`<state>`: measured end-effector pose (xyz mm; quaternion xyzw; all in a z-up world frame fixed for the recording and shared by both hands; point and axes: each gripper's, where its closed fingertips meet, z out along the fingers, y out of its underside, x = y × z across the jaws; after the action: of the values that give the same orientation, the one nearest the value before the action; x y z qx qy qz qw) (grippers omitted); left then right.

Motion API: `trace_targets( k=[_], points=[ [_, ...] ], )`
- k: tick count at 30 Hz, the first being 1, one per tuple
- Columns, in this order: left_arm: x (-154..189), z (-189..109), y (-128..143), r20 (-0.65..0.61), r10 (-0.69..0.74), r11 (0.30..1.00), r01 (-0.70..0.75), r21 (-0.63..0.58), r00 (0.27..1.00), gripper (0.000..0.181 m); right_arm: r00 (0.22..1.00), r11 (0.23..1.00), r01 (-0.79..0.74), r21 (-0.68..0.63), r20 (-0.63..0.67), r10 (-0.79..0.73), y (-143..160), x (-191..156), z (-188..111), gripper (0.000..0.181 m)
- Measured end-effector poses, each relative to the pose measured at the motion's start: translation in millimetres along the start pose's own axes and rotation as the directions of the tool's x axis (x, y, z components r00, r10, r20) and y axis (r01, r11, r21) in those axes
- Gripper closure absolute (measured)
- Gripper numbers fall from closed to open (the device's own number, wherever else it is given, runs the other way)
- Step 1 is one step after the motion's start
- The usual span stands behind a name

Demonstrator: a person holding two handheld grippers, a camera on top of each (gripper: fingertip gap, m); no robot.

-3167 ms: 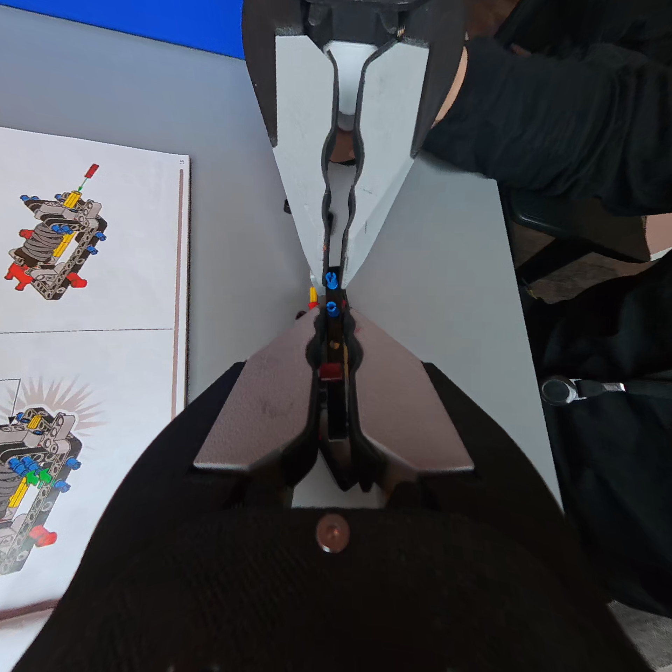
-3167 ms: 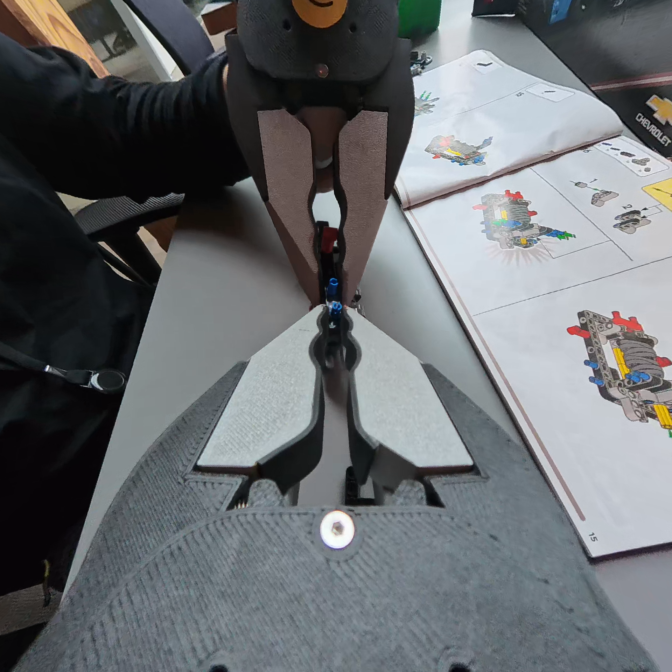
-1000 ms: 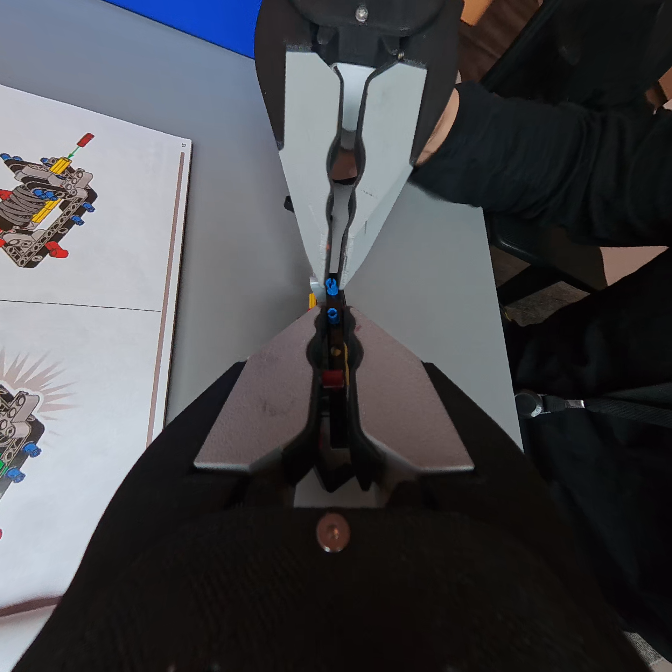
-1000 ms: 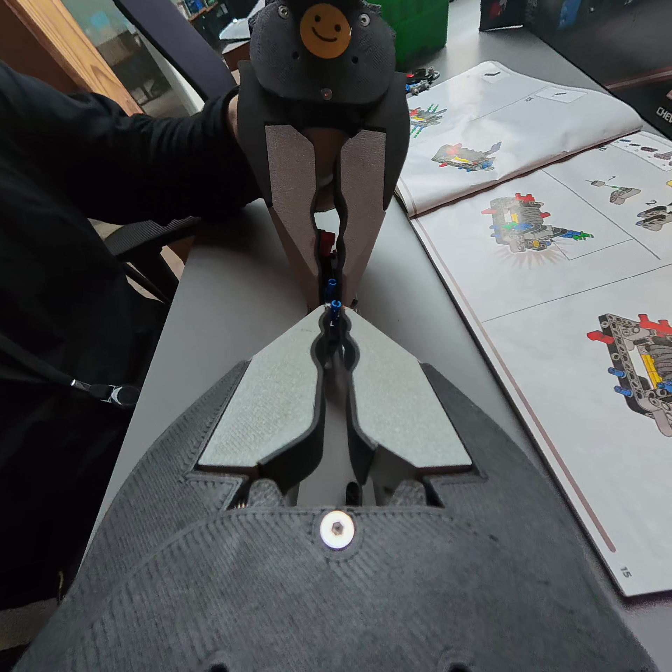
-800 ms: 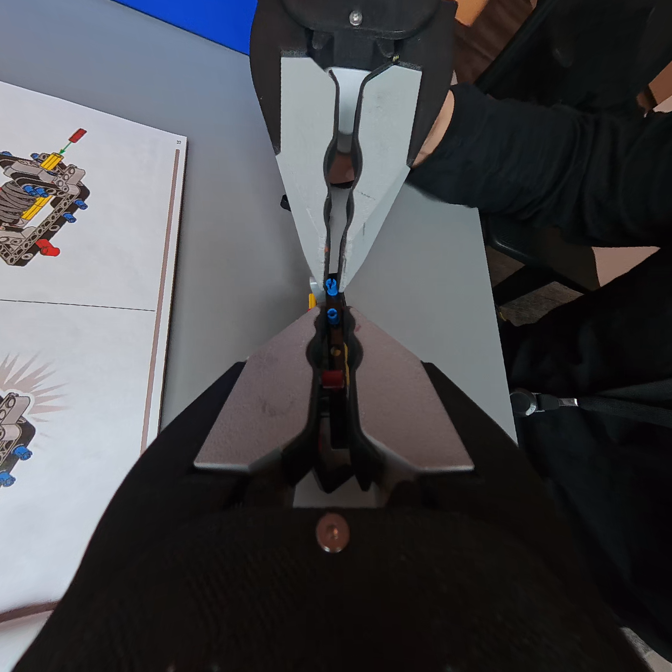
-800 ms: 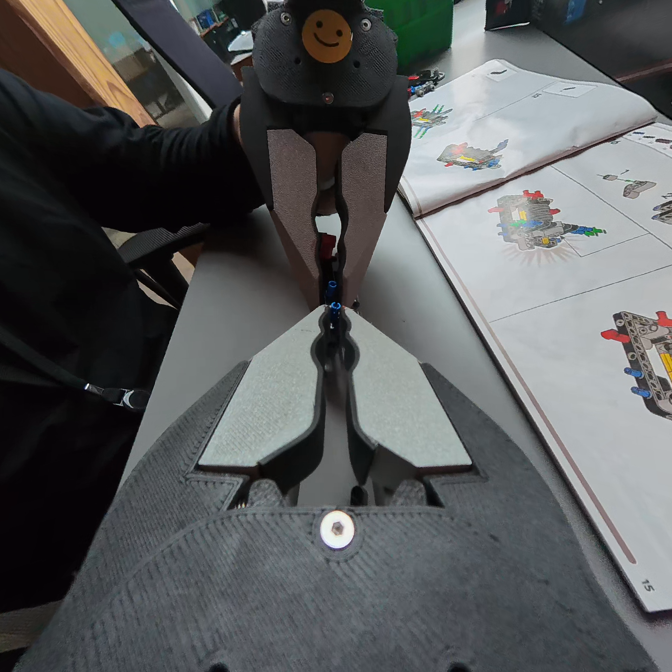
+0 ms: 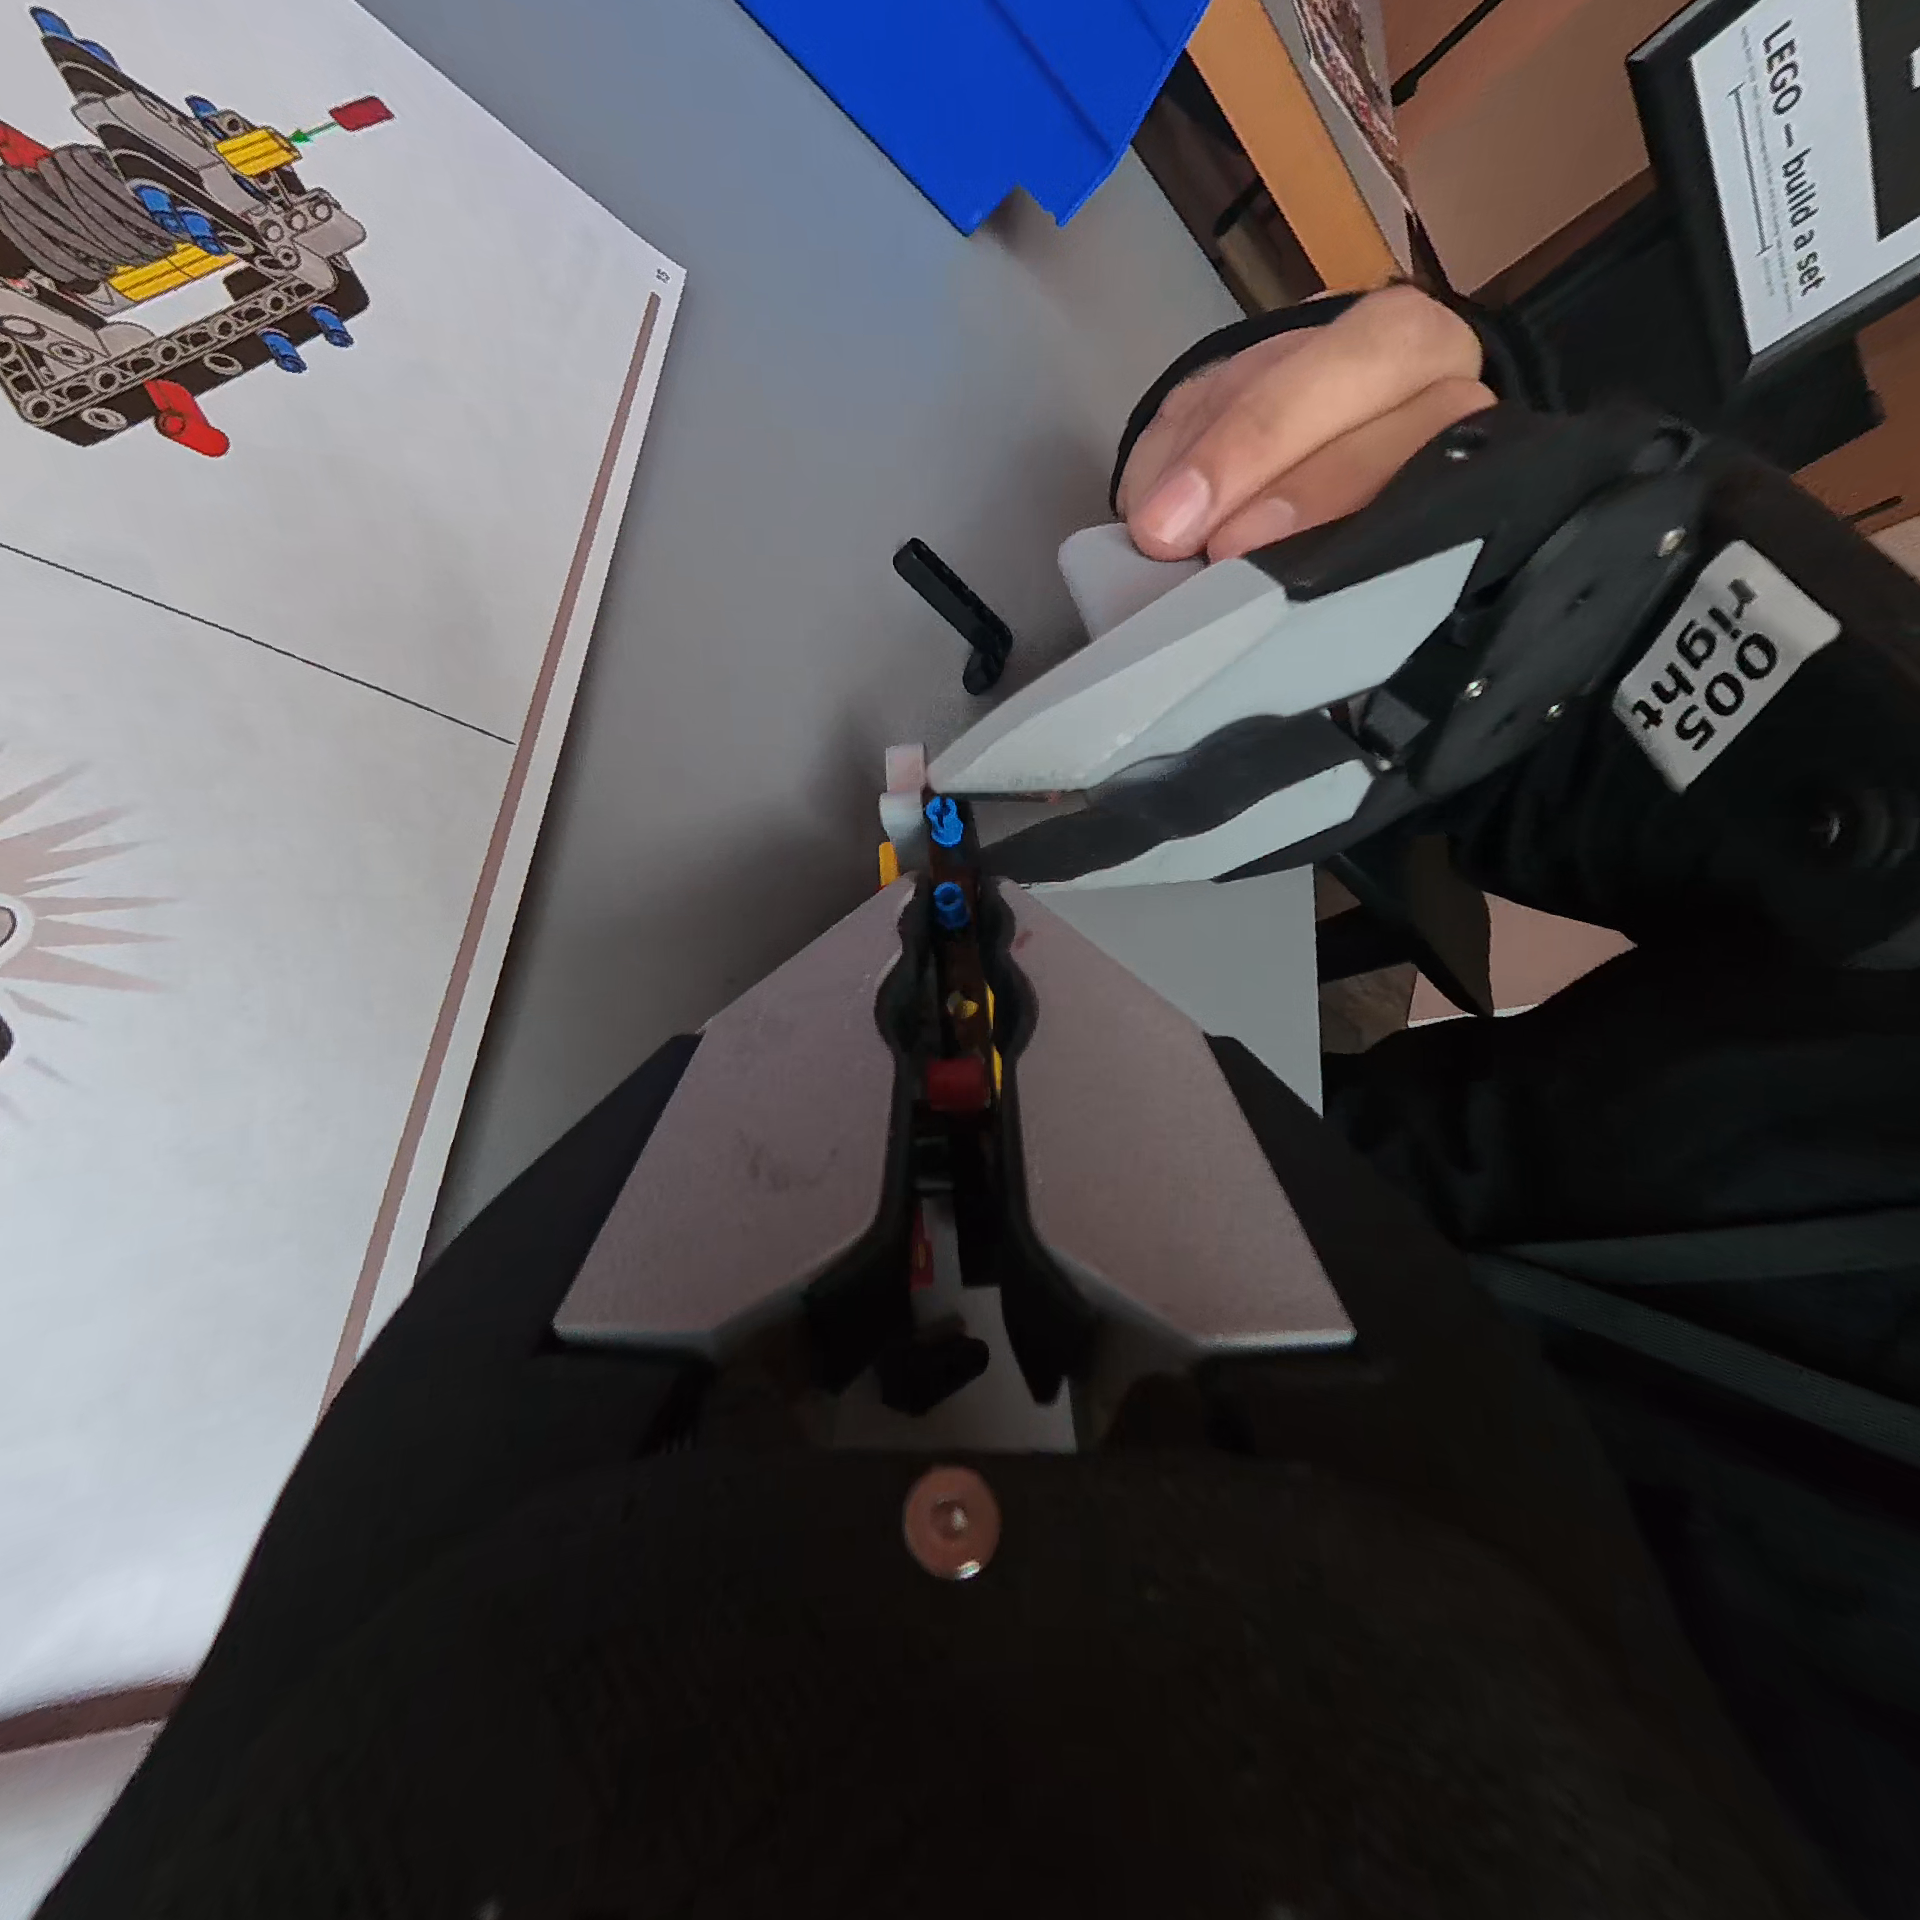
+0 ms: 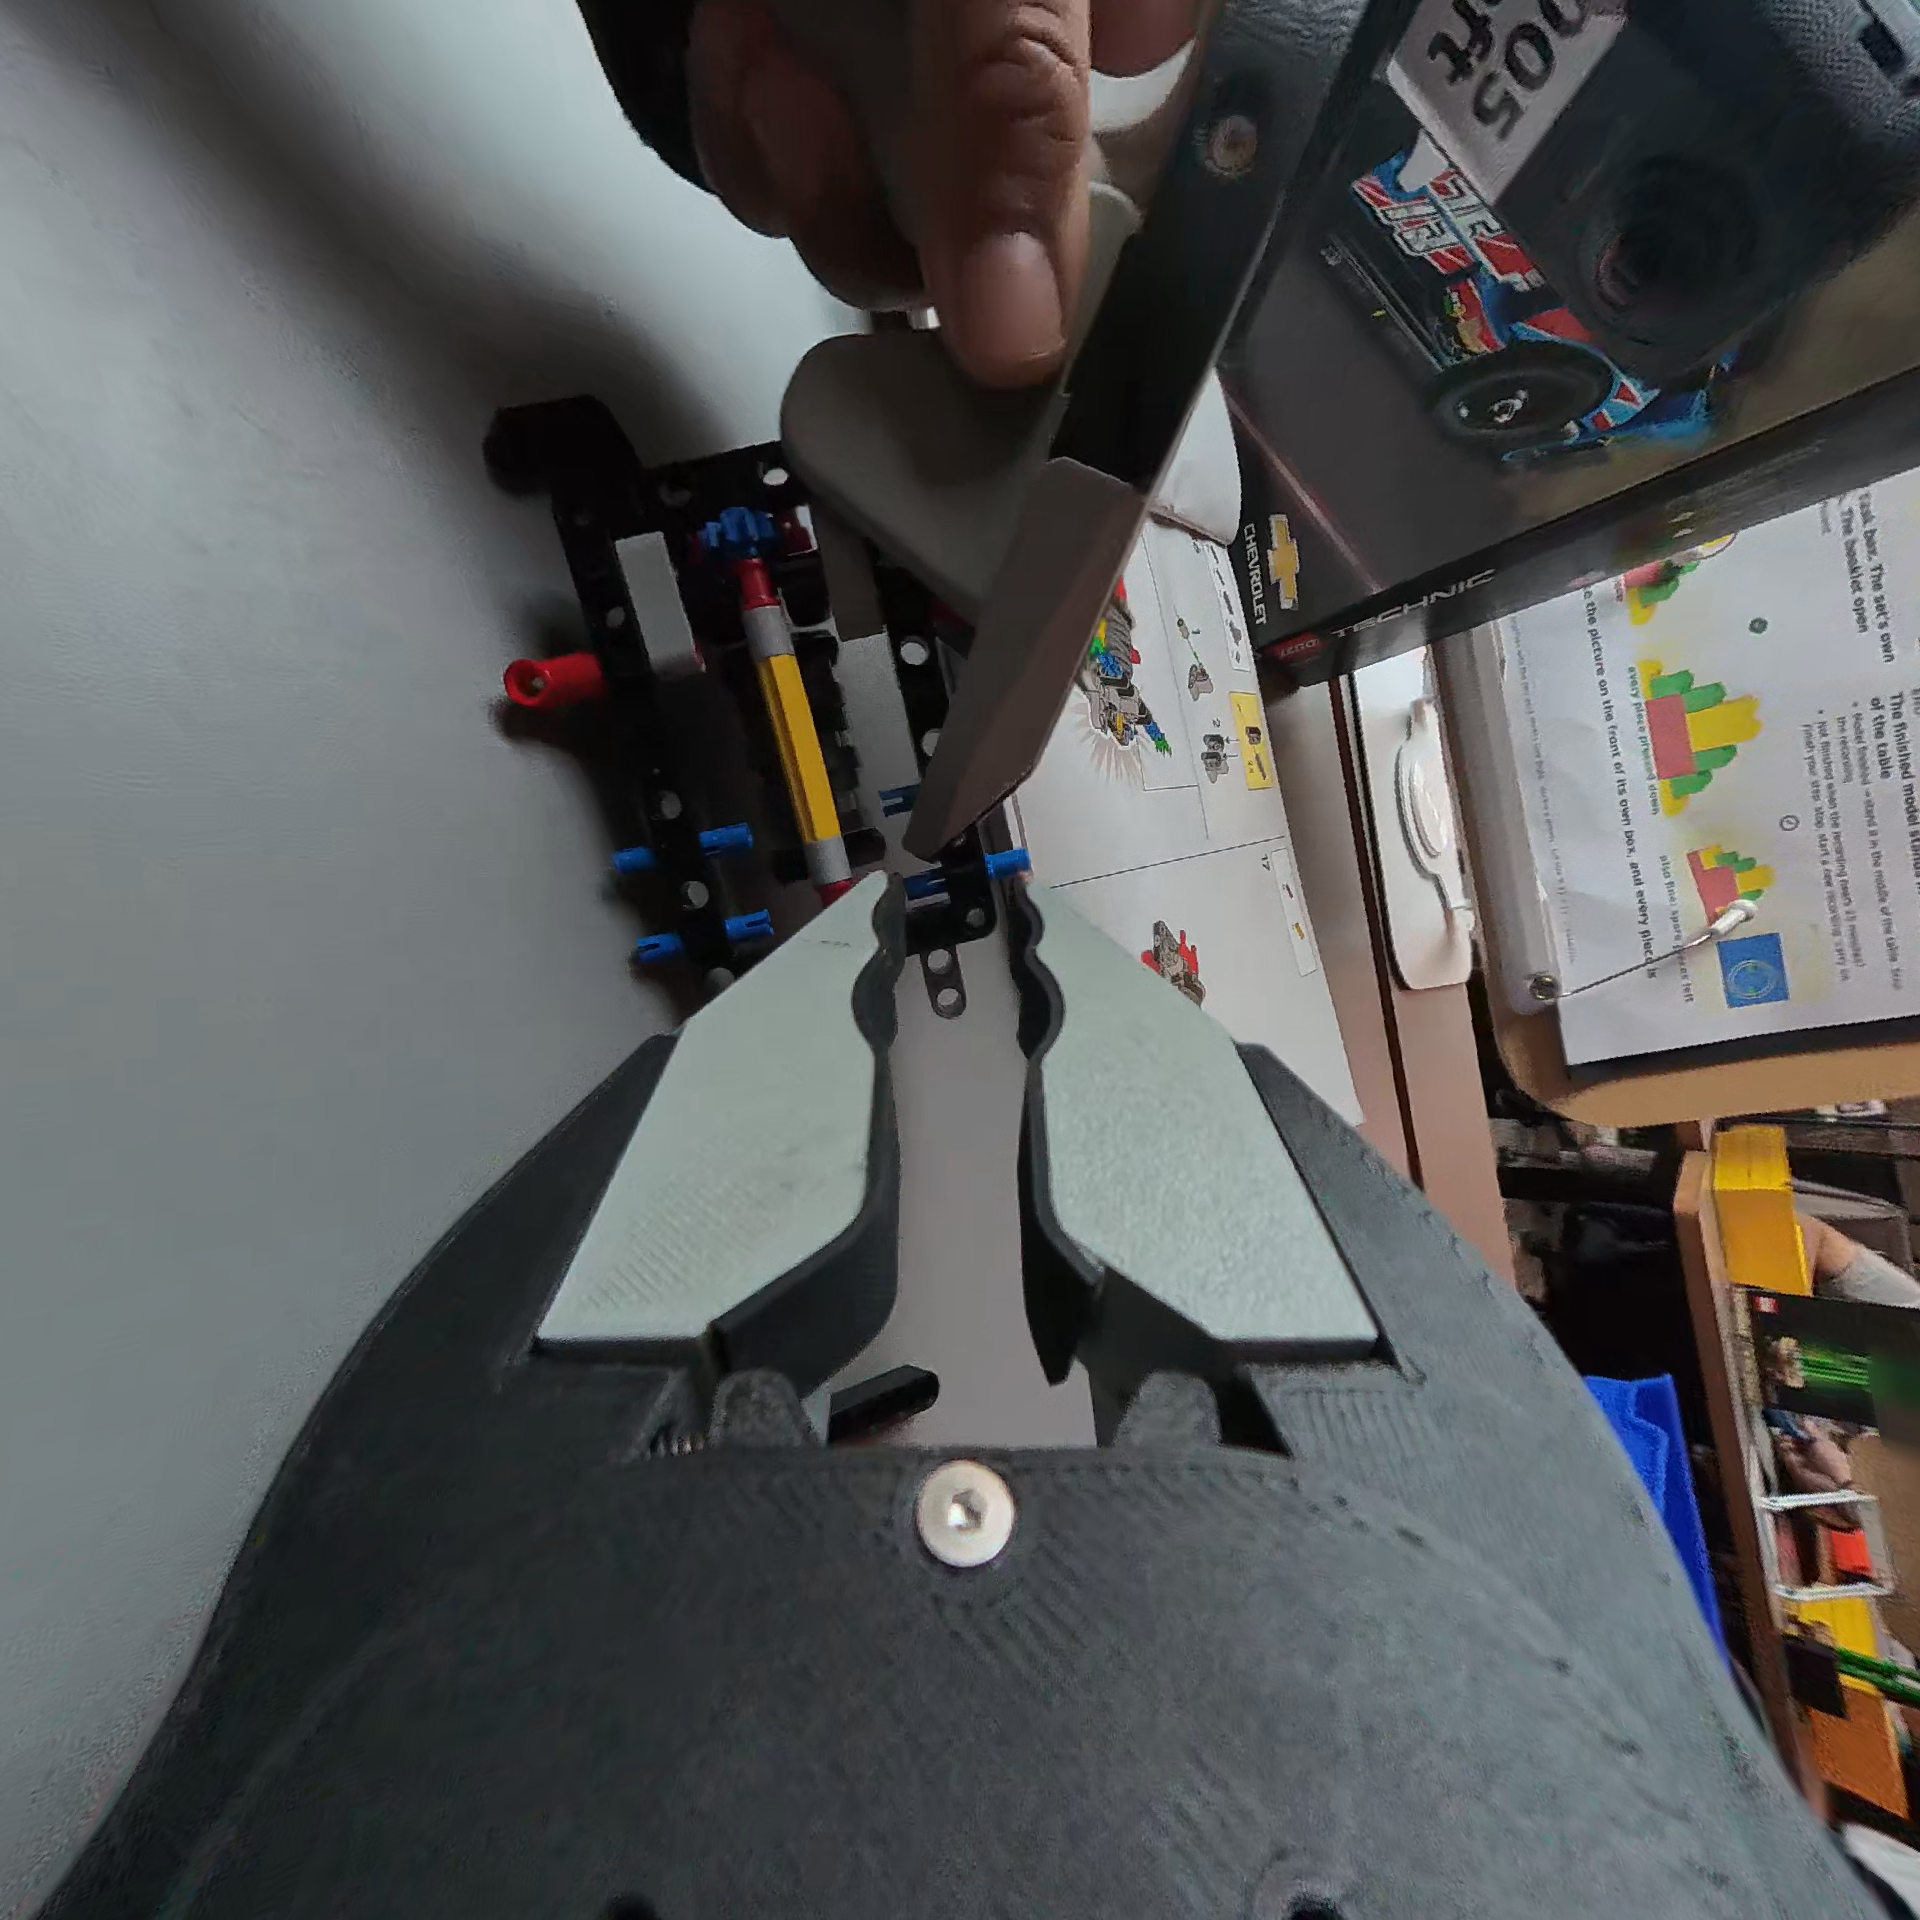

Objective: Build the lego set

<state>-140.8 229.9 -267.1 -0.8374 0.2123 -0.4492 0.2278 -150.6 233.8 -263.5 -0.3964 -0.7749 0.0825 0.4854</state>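
My left gripper (image 7: 951,894) is shut on the lego assembly (image 7: 956,1081), a black frame with blue pins, a red part and a yellow axle, seen edge-on. The right wrist view shows the assembly's (image 8: 790,717) flat side. My right gripper (image 8: 956,894) is open, and its jaws straddle the frame's near end with a thin black beam between them. In the left wrist view my right gripper (image 7: 961,821) comes in from the right by the top blue pin. My left gripper (image 8: 925,842) also shows in the right wrist view, reaching down onto the frame.
The open instruction booklet (image 7: 260,623) lies to the left on the grey table (image 7: 790,468). A loose black angled beam (image 7: 951,613) lies behind the grippers. A blue bin (image 7: 987,104) stands at the back. The set's box (image 8: 1455,416) is beyond the booklet (image 8: 1164,727). The table edge is close on the right.
My right gripper has swung from straight opposite to the right side, has rolled a quarter turn and has parted its jaws. My left gripper still holds the assembly, turned towards the booklet.
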Motion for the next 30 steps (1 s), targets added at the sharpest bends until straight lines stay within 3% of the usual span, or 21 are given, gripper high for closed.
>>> trace_targets(
  k=[6,16,20,27,30],
  points=[
    [-3,0,5,-0.004,0.002,1.000,-0.002,-0.020,1.000,0.174,0.982,0.984,0.172,-0.050,-0.075,-0.176,-1,-5,3,0.169],
    [-5,0,7,0.016,0.019,1.000,-0.019,-0.024,1.000,0.174,0.978,0.979,0.190,-0.080,-0.072,-0.195,2,-6,6,0.170],
    [-4,1,7,0.009,0.015,1.000,-0.015,-0.026,1.000,0.174,0.970,0.973,0.212,-0.088,-0.105,-0.221,2,-2,6,0.178],
    [-2,0,6,0.006,0.032,0.999,-0.031,-0.025,0.999,0.174,0.983,0.986,0.161,0.033,-0.094,-0.158,-1,-1,2,0.175],
    [0,-3,6,0.010,0.047,0.998,-0.047,-0.036,0.999,0.174,1.000,0.990,0.013,0.138,-0.026,-0.009,-7,3,-9,0.163]
  ],
)
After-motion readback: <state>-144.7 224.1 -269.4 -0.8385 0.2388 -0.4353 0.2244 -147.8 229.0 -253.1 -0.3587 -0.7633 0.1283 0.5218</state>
